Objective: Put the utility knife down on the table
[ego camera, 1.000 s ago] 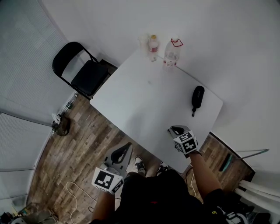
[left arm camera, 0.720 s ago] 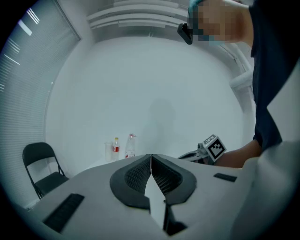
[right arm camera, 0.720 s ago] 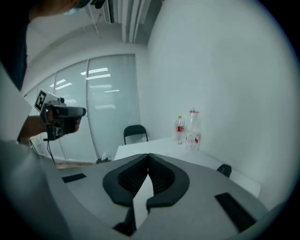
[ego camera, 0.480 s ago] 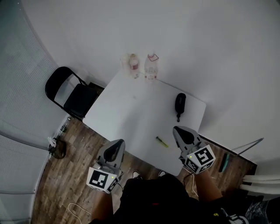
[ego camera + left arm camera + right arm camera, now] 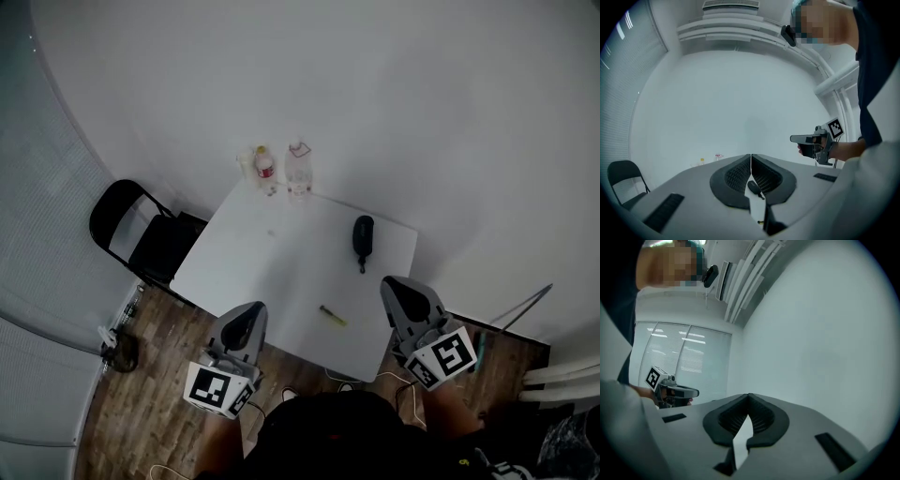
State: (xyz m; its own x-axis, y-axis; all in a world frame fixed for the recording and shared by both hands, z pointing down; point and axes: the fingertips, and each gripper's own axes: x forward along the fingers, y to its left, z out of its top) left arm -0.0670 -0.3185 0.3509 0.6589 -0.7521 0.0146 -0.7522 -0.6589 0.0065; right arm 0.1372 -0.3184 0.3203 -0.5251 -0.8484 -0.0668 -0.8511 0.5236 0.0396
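Observation:
A small yellow-green utility knife (image 5: pixel 332 316) lies flat on the white table (image 5: pixel 281 262), near its front edge, with nothing touching it. My right gripper (image 5: pixel 395 282) hangs shut and empty off the table's front right corner, to the right of the knife. Shut and empty too, my left gripper (image 5: pixel 254 307) is held at the front left edge. In the left gripper view the jaws (image 5: pixel 751 155) meet at the tips; a sliver of the knife (image 5: pixel 761 221) shows below them. The right gripper view has its closed tips (image 5: pixel 749 394) against the wall.
A black zipped case (image 5: pixel 362 234) lies at the table's right side, seen also in the left gripper view (image 5: pixel 753 187). Two bottles (image 5: pixel 298 170) stand at the far edge against the wall. A black folding chair (image 5: pixel 150 239) stands left of the table. Wood floor lies below.
The right gripper was over the table a second ago; the knife then appeared lying on the table. Both grippers have drawn back to the front edge, and the head view has pulled away.

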